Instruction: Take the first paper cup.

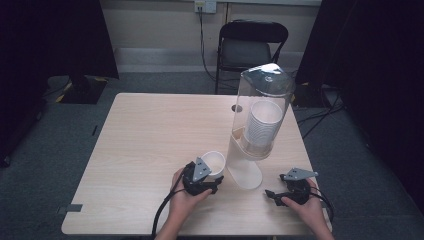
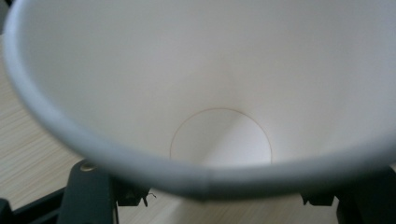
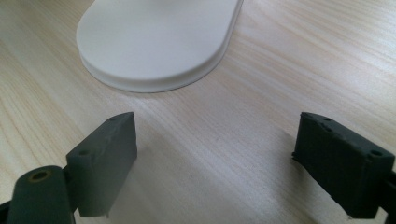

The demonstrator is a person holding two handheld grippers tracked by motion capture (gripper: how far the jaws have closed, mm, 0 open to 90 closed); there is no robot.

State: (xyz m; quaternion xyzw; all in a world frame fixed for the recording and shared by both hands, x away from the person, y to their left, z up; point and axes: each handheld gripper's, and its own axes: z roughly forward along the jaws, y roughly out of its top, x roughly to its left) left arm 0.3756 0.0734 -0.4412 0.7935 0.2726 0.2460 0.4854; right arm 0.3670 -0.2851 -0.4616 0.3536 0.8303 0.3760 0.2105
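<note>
While the left gripper grasps a white paper cup just left of the cup dispenser, the cup tilts, showing a clean white inside with a round bottom and a rolled rim. Right of the dispenser's white base, the right gripper rests low over the wooden table, jaws spread wide with nothing between them.
</note>
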